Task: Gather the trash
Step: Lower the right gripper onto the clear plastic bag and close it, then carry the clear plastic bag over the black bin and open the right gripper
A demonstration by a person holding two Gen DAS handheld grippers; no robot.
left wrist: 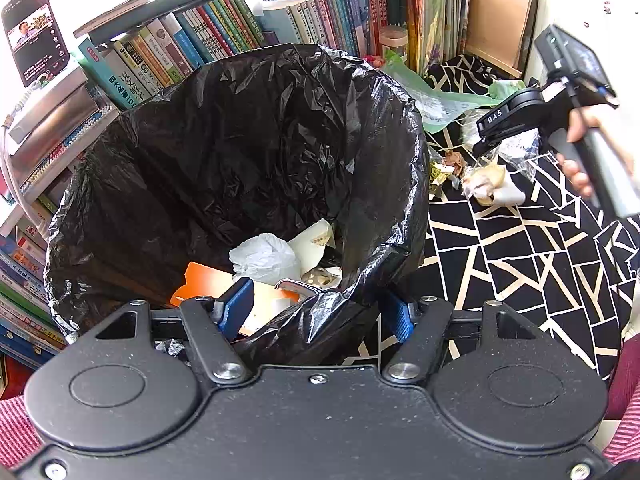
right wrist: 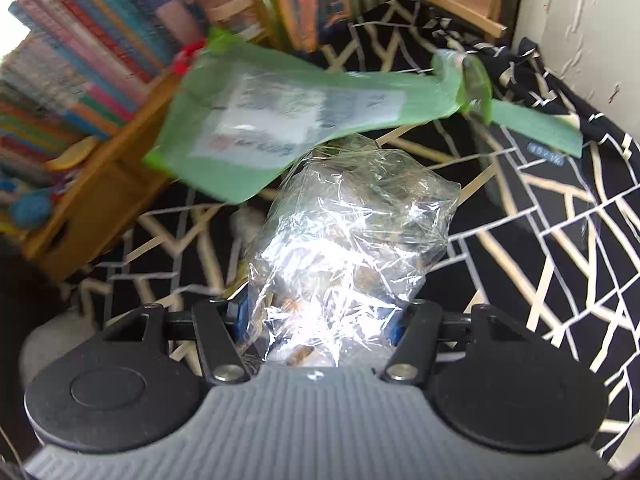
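Books (left wrist: 192, 52) fill the shelves on my far left. Next comes the black plastic bin liner (left wrist: 224, 152), its near rim pinched between the blue pads of my left hand-held gripper (left wrist: 316, 312), with white and orange scraps inside. To the right, on the black-and-cream patterned cloth (left wrist: 520, 260), my right hand-held gripper (right wrist: 316, 320) has just been closing and now clamps a crumpled clear plastic bag of food scraps (right wrist: 352, 232), in front of a green plastic sleeve (right wrist: 280, 120).
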